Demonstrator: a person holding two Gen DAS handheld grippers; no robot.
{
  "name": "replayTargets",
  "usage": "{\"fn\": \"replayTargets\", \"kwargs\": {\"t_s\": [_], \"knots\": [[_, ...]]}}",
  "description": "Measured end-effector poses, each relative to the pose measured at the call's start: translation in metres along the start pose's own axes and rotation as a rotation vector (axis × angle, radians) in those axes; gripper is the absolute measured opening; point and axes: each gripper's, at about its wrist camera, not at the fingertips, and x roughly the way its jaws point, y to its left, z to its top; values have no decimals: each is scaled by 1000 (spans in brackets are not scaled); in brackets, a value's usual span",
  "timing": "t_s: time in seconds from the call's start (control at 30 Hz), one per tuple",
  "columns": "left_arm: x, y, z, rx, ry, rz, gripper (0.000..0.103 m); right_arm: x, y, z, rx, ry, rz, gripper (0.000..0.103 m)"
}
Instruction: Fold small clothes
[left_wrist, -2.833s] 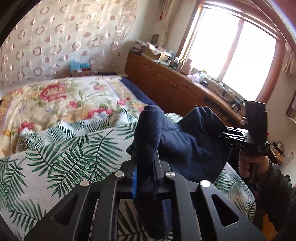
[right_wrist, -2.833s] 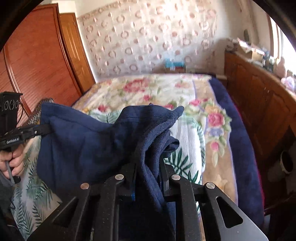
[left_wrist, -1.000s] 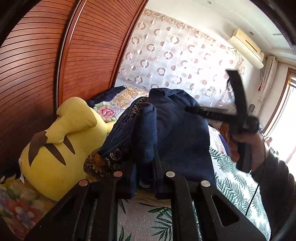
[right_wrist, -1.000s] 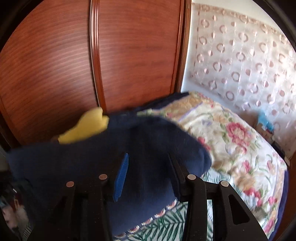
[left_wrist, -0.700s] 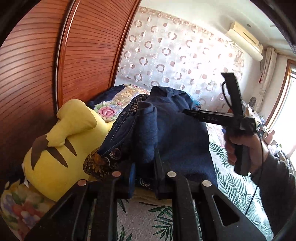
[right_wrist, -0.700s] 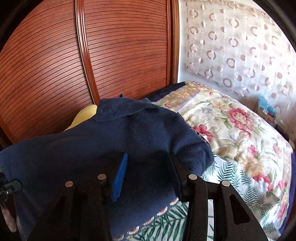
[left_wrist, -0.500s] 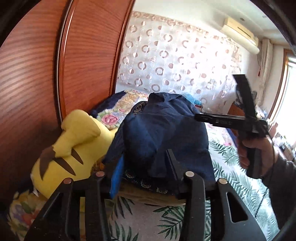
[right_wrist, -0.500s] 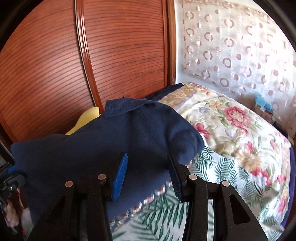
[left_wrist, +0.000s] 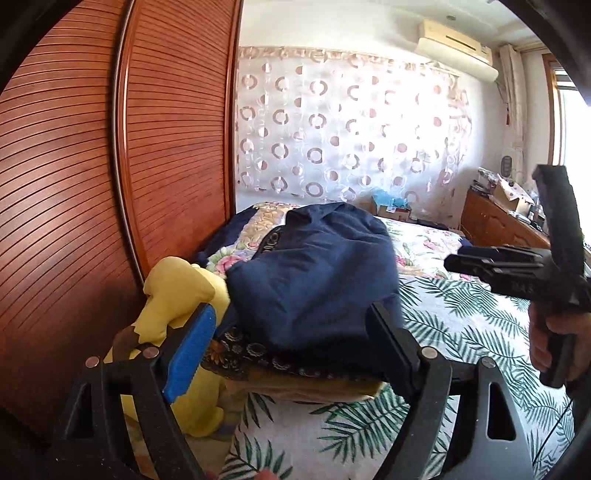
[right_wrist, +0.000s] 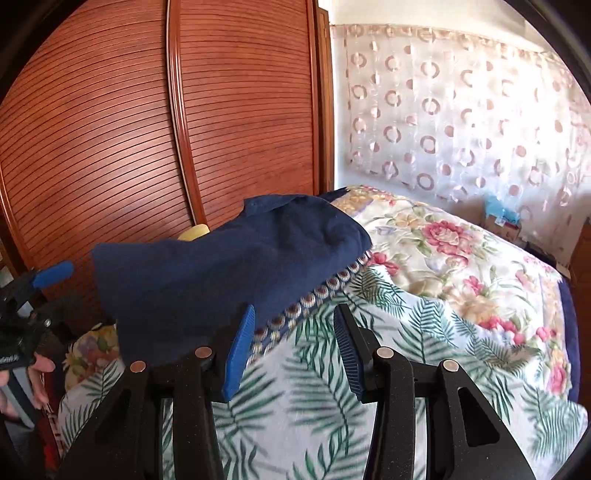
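Left wrist: I see my left gripper (left_wrist: 291, 336) spread, right gripper (right_wrist: 293, 345) spread; navy garment (left_wrist: 314, 269) rests on pile.

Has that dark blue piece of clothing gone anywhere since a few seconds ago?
Yes. The blue garment was held mid-air over the bed; now it lies on a pile beside the yellow plush toy, near the wooden wardrobe.

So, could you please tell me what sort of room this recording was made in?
Most likely a home bedroom: a bed with floral and palm-leaf covers, a slatted wooden wardrobe beside it, and a yellow plush toy next to a folded navy garment.
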Motion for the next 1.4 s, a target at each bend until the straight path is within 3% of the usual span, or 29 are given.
{"fn": "replayTargets", "kwargs": {"t_s": [0.37, 0.43, 0.77, 0.93, 1.23, 1.4], "knots": [[-29, -38, -7, 67, -28, -83, 84, -80, 20, -48, 73, -34, -98, 69], [-34, -47, -6, 85, -32, -96, 84, -96, 22, -59, 99, -46, -129, 79], [-61, -92, -8, 132, -49, -181, 84, -199, 28, -115, 220, -136, -329, 79], [-67, -114, -6, 144, -36, -211, 84, -237, 35, -130, 255, -154, -377, 79], [-87, -152, 17, 197, -50, -285, 84, -271, 53, -129, 279, -196, -443, 79], [-105, -166, 29, 203, -90, -306, 84, -275, 66, -125, 280, -224, -469, 86]]}}
